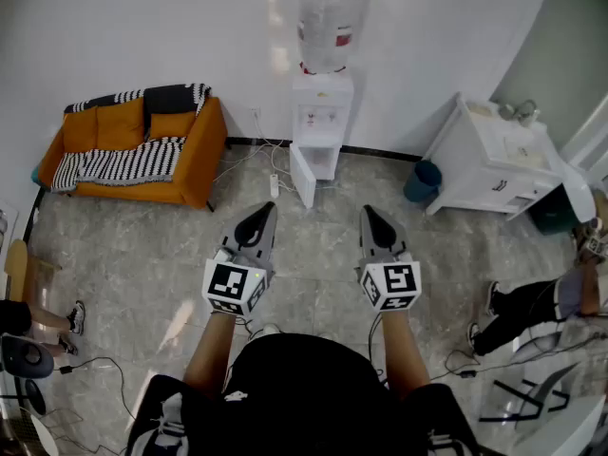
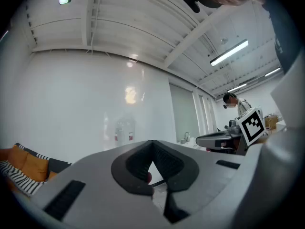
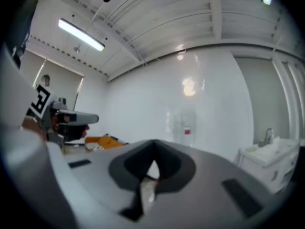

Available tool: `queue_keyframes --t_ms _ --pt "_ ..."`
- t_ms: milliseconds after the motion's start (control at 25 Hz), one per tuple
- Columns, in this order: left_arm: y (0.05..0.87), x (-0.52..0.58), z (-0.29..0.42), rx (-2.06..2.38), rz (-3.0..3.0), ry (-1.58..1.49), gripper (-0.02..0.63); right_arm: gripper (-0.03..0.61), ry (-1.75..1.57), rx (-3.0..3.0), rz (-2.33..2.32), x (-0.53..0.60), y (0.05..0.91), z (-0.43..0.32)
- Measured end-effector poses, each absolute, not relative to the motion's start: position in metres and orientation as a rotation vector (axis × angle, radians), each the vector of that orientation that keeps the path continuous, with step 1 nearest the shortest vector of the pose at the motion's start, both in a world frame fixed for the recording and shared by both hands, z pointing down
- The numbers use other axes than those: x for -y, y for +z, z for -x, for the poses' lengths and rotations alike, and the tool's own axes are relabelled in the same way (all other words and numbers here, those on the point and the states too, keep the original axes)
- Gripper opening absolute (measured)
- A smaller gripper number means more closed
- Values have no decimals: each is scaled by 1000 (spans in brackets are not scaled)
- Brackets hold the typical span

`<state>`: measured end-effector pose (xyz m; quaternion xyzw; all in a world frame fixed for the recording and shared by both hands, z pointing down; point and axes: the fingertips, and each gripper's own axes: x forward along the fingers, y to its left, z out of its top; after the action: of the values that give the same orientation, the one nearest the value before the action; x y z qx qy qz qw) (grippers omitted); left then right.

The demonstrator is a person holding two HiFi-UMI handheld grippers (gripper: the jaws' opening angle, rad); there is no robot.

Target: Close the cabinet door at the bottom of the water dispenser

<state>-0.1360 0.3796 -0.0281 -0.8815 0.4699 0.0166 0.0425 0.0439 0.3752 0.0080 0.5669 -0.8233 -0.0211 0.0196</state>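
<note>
1. The water dispenser [image 1: 321,112] is standing against the wall at upper centre of the head view. Its cabinet door [image 1: 302,176] at the bottom is hanging open, swung out to frame left over the floor [image 1: 313,245].
2. The left gripper [image 1: 264,211] is pointing level toward the dispenser, jaws together and empty, well apart from the door.
3. The right gripper [image 1: 371,213] is sitting beside it at centre frame, jaws fully closed on nothing.
4. An orange sofa [image 1: 142,145] is sitting at upper left, and a blue bin [image 1: 422,180] right of the dispenser.
</note>
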Motion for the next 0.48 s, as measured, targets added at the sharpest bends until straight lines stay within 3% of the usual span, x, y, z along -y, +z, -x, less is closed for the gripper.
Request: queue_keyframes --t_ms 480 --pt "-15 -375 137 -1487 2680 -2 9 34 -37 2622 -1694 -379 15 -35"
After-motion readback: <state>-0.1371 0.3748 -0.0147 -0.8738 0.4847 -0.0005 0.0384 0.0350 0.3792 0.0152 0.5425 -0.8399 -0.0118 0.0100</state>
